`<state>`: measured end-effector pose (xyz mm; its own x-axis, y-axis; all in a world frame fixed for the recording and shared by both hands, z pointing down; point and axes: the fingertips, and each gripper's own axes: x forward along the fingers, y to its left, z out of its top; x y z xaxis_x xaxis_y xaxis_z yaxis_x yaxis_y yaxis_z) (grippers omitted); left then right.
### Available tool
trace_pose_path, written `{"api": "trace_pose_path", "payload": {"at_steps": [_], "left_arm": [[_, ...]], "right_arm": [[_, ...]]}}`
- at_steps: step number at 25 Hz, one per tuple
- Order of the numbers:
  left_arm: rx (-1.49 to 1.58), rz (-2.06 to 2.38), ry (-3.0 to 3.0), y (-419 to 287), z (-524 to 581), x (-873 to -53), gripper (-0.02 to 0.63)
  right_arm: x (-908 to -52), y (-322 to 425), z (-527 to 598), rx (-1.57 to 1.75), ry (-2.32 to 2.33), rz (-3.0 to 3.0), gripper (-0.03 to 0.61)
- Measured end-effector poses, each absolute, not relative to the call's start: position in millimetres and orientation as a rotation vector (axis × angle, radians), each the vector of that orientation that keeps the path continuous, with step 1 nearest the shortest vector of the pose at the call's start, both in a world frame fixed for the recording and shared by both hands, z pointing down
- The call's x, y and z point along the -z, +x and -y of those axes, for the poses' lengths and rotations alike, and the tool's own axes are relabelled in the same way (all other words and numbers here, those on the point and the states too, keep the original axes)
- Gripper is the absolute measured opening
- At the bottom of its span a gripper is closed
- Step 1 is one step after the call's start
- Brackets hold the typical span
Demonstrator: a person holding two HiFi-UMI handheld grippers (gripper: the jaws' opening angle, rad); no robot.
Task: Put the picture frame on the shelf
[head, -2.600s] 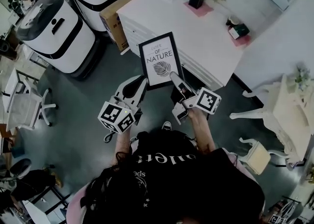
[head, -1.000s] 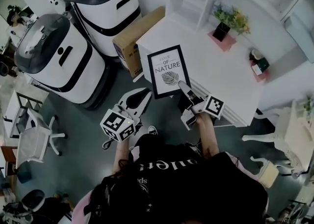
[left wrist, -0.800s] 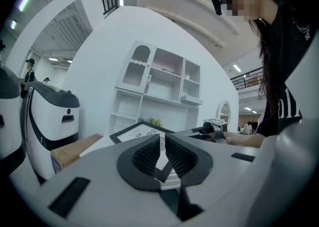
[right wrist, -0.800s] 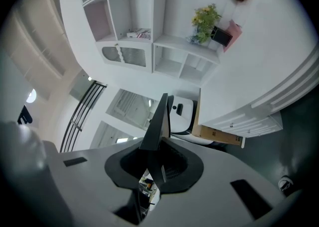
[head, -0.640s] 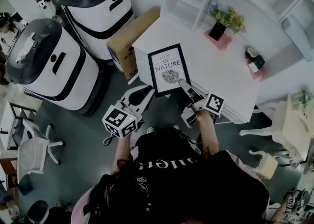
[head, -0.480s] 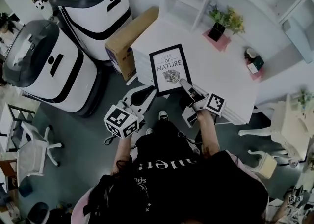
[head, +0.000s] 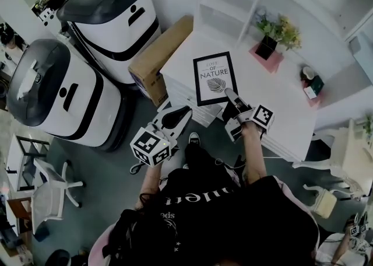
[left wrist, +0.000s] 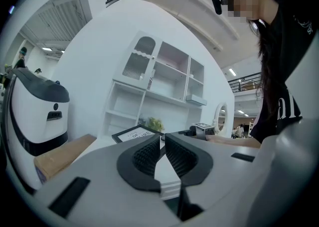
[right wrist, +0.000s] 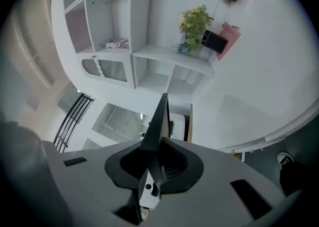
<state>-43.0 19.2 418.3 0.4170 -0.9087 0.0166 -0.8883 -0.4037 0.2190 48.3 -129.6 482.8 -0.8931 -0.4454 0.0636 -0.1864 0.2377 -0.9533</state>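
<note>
Black picture frame (head: pixel 215 78) with the leaf print is mid-carry right now, held flat-ish over the front left corner of the white table (head: pixel 280 104) and not on the shelf (head: pixel 230 3) yet. I'd call this the transport step. The right gripper (head: pixel 231 94) is clamped on the frame's lower right edge; in its own view the frame (right wrist: pixel 159 116) runs edge-on between the pads, pinched tight. The left gripper (head: pixel 184 110) hangs just off the table's front edge, jaws pressed together with nothing in them. Next up, I reckon: lift it toward the back of the table, tip it upright and slot it into one of the open shelf compartments without clipping the potted plant (head: pixel 278 30).
</note>
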Motion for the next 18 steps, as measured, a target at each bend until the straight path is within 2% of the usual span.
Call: {"api": "trace_pose_path", "payload": {"at_steps": [8, 18], "left_arm": [[0.115, 1.54, 2.537, -86, 70, -408, 0.041], [0.038, 1.503, 2.494, -115, 161, -425, 0.041]], "right_arm": [[-509, -2, 246, 1.739, -0.668, -2.222, 0.072], [-565, -23, 375, 1.806, -0.816, -2.113, 0.072]]}}
